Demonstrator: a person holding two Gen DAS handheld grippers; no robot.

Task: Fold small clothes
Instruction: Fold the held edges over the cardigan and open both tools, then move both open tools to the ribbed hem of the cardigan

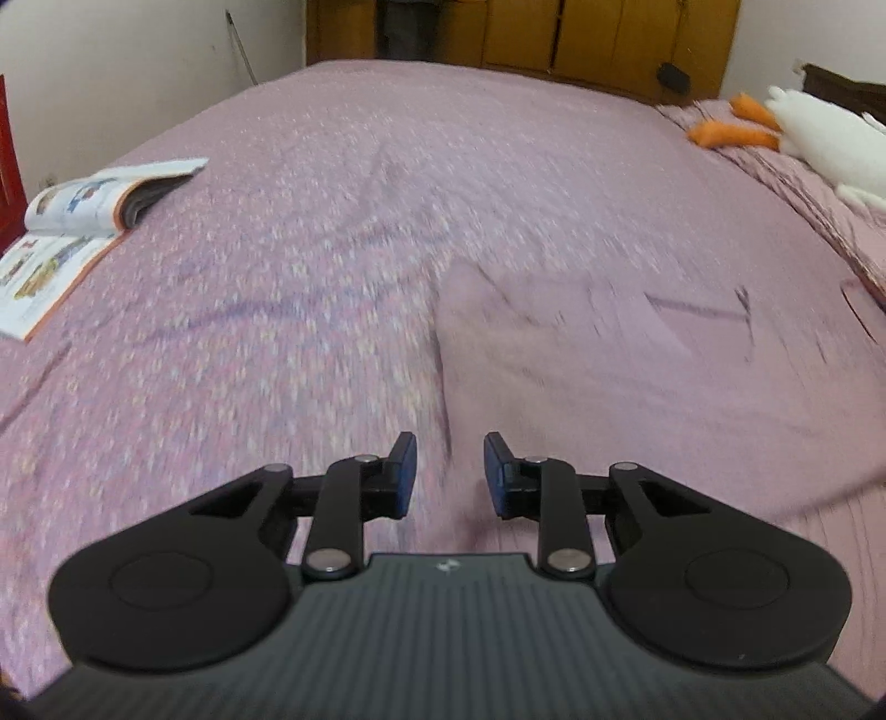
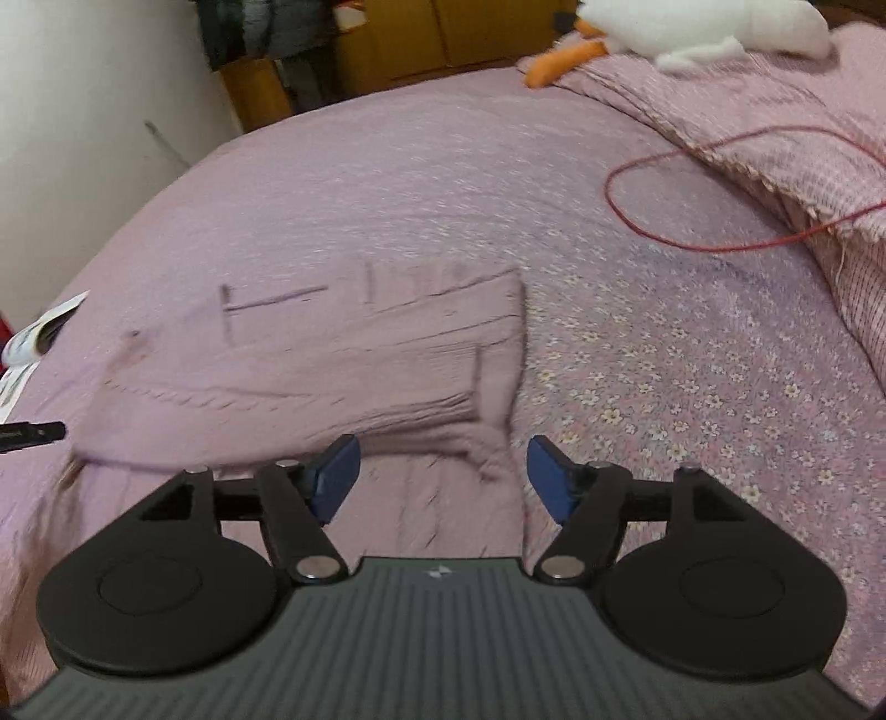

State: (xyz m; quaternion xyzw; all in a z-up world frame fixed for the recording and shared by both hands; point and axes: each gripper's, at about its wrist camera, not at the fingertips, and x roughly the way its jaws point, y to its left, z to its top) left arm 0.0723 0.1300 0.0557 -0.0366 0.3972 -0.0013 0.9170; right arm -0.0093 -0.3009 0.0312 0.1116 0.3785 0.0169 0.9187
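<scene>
The left gripper hangs low over the bed with its jaws parted and nothing between them. Just ahead of its fingertips lies the small pink garment, spread flat on the floral pink bedsheet; its near edge runs under the gap between the fingers, though blur makes it hard to say whether the pads touch the cloth.

The right gripper is spread wide as well, holding nothing, its blue pads on either side of the garment's near corner. From this side the garment shows a ribbed hem and folded layers — smeared by motion, so finer detail is lost.

An open picture book lies at the bed's left edge, well apart from the garment. A white plush toy with orange feet rests on a quilted pink cover at the far right — a thin red cord loops across the sheet below it. Wooden cupboards stand beyond the bed.
</scene>
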